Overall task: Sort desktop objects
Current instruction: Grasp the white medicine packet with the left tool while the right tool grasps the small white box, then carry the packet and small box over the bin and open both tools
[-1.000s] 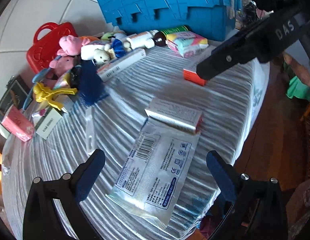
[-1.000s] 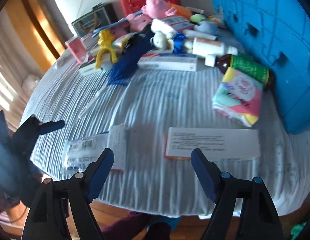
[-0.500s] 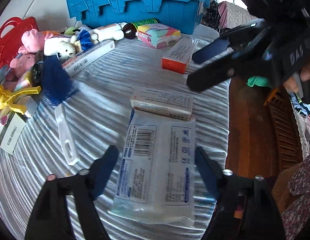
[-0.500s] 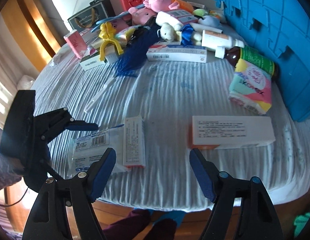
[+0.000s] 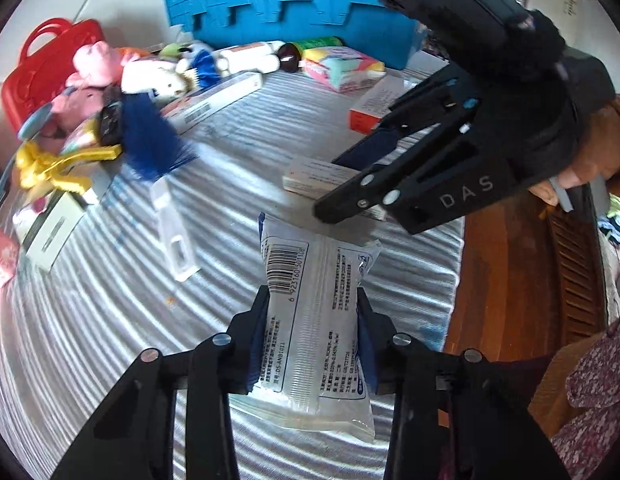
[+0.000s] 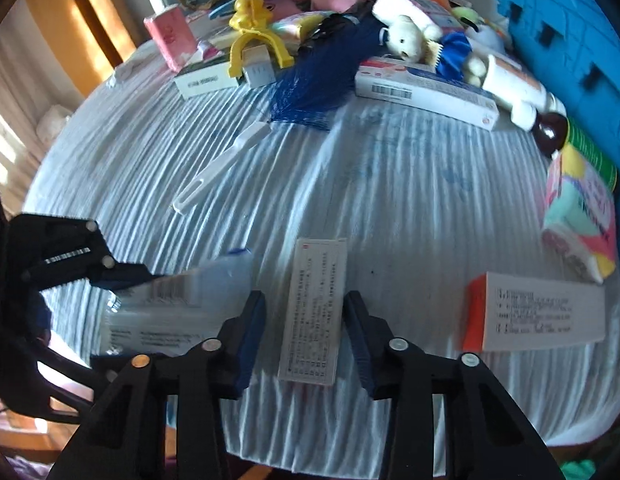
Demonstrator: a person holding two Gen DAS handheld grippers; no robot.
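Left gripper (image 5: 311,330) is clamped on the clear packet (image 5: 315,300) at the table's near edge. Right gripper (image 6: 304,334) straddles the small white box (image 6: 314,312), jaws apparently not quite touching; centre it, then squeeze evenly before lifting.
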